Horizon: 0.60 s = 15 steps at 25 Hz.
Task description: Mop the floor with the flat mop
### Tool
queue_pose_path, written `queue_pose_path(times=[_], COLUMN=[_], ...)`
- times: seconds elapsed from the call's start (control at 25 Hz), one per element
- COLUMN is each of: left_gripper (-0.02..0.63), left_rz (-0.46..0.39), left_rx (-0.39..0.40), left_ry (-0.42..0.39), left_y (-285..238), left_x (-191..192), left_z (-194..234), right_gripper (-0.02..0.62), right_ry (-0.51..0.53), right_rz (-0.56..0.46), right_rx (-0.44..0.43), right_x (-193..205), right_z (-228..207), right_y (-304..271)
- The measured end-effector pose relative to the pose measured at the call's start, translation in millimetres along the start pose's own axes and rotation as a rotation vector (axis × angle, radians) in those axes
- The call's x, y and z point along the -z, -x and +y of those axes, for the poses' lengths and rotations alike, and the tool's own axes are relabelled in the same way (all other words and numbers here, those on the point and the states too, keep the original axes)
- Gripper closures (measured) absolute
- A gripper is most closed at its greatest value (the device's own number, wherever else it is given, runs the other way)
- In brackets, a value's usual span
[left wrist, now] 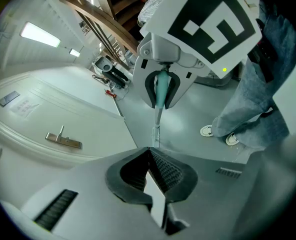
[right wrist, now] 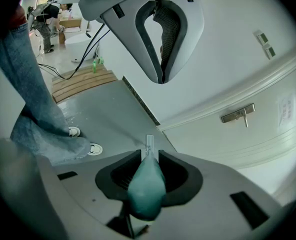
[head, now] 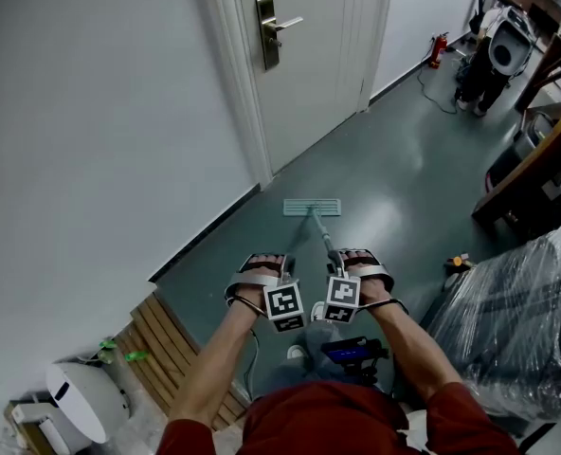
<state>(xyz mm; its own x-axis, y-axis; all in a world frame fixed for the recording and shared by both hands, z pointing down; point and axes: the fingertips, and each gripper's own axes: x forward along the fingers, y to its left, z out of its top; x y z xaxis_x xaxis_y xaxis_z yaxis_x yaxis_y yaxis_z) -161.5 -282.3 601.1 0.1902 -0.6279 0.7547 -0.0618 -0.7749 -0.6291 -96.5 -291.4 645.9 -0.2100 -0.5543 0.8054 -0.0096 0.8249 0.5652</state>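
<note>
The flat mop's pale teal head (head: 312,207) lies flat on the grey-green floor in front of the white door. Its thin handle (head: 324,242) runs back to my right gripper (head: 337,271), which is shut on the teal grip (right wrist: 147,184). In the right gripper view the mop head (right wrist: 149,145) shows small beyond the jaws. My left gripper (head: 280,273) is level with the right one, a little to its left, and does not touch the handle. Its jaws (left wrist: 149,151) are shut with nothing between them. In the left gripper view the right gripper (left wrist: 160,91) holds the grip.
The white door (head: 309,74) with a metal lever (head: 279,28) stands ahead and a white wall runs along the left. Wooden slats (head: 167,344) and a white round appliance (head: 86,401) sit at the lower left. A plastic-wrapped bulk (head: 527,320) and dark furniture (head: 532,173) crowd the right.
</note>
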Motion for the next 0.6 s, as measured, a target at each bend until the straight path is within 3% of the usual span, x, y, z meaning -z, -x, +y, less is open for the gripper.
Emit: queue_pose_path(times=[0.28,0.6], left_gripper=[0.589,0.589], left_rz=[0.024,0.027], left_rx=[0.010,0.008], left_ry=[0.005,0.023], left_y=[29,55], left_x=[5,-13], left_z=[-48,-79], right_gripper=[0.477,0.477], right_ry=[0.016,0.035], right_rz=[0.012,0.019], right_rx=[-0.009,-0.030], right_x=[-8,1], right_z=[47,80], right_y=[29,58])
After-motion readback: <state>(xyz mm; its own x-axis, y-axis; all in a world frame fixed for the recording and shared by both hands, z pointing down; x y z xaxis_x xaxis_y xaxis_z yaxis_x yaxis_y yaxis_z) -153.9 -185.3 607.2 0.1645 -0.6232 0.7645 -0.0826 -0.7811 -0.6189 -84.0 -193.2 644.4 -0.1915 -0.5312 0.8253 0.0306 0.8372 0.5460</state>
